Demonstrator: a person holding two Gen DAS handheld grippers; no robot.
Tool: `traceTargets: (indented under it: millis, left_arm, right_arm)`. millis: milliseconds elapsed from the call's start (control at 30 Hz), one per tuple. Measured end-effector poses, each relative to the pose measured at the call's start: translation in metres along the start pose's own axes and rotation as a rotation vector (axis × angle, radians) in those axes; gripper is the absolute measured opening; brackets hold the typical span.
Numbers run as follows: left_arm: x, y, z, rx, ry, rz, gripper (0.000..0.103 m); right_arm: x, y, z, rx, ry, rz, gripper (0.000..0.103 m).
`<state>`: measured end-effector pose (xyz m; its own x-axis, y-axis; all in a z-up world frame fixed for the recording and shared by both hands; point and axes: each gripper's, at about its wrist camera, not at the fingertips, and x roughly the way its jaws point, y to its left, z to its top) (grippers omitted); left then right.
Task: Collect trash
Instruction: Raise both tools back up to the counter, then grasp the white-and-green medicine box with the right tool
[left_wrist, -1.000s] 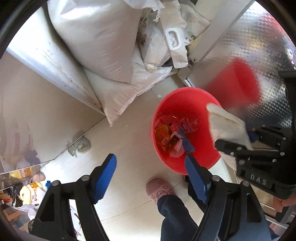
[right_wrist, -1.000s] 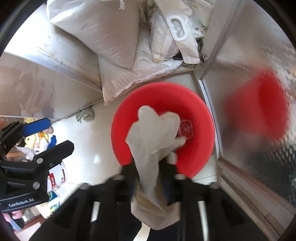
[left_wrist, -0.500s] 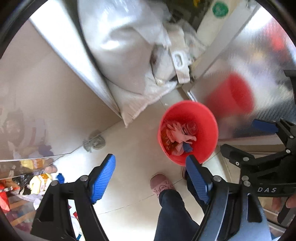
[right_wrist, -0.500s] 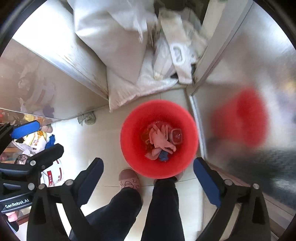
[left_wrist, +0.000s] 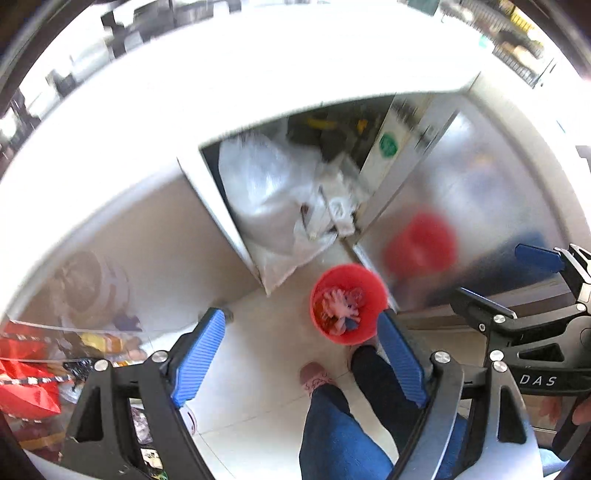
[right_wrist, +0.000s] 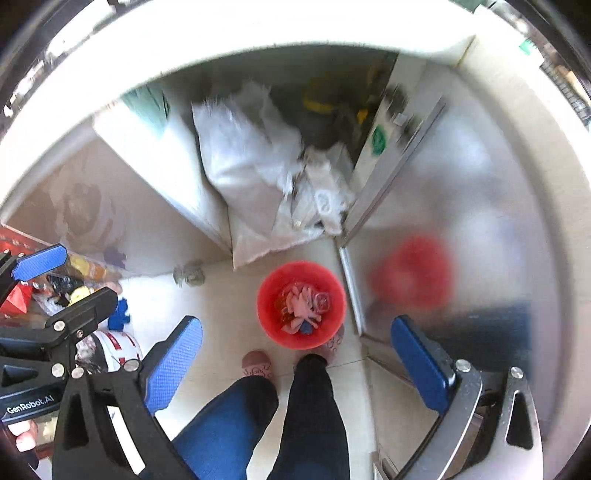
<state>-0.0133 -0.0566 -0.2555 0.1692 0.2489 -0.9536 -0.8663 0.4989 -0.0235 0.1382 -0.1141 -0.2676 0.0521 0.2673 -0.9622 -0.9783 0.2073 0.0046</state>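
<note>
Both grippers hang high over the floor, pointing steeply down. Left gripper (left_wrist: 301, 360): blue-padded fingers (left_wrist: 199, 356) spread wide w/ nothing between them, jaws have just been opening a bit further. Right gripper (right_wrist: 295, 363): fingers (right_wrist: 173, 365) also spread as wide as they go, jaws just sprang apart, nothing held. The round red plastic bin (right_wrist: 301, 304) sits on the pale tiled floor (left_wrist: 258, 387) far below, in the gap between the right fingers and just inside the left gripper's right-hand finger. Inside it: a crumpled pale pinkish glove-like piece (right_wrist: 301, 304) lying on top of orange and red wrappers, plus a bit of blue; this looks like the trash that belongs to the task, now resting in the bin, not in either grip. So that drop reads as done. What's left, as far as can be judged: a small grey crumpled scrap (right_wrist: 188, 273) lies on the floor beyond the tip of the right gripper's left-hand finger, near the cabinet base, prob. still to collect. White woven sacks (left_wrist: 273, 206) sit stacked in the open cabinet past the bin, likely storage, not trash. Person's legs in dark trousers & pink slippers (right_wrist: 256, 363) stand just beside the bin. Cluttered packets show at far left; can't tell if those count.
</note>
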Motion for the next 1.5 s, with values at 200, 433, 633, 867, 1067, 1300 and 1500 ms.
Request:
traceTargets:
  millis: [200,433,633,867,1067,1300,1500]
  left_arm:
    - [-0.062,-0.011,0.027,0.014,-0.092,-0.021,0.083]
    - [-0.096,-0.034,0.064,0.067,-0.151,-0.064,0.083]
    - [-0.117,-0.058,0.109,0.123,-0.195,-0.087,0.083]
    - [-0.123,-0.092,0.171,0.207,-0.234,-0.081,0.083]
    - [-0.115,-0.124,0.235,0.222,-0.239,-0.083,0.083]
    - [-0.094,-0.164,0.305,0.265,-0.226,-0.086,0.083]
    - [-0.071,-0.194,0.361,0.241,-0.211,-0.084,0.083]
  right_arm:
    - [-0.064,-0.012,0.015,0.007,-0.093,-0.034,0.102]
    - [-0.105,-0.035,0.025,0.068,-0.144,-0.098,0.102]
    - [-0.136,-0.062,0.041,0.145,-0.198,-0.137,0.102]
    - [-0.153,-0.104,0.073,0.236,-0.254,-0.137,0.102]
    - [-0.155,-0.148,0.112,0.283,-0.283,-0.143,0.102]
    - [-0.149,-0.196,0.151,0.313,-0.279,-0.135,0.102]
    - [-0.142,-0.244,0.19,0.275,-0.276,-0.133,0.102]
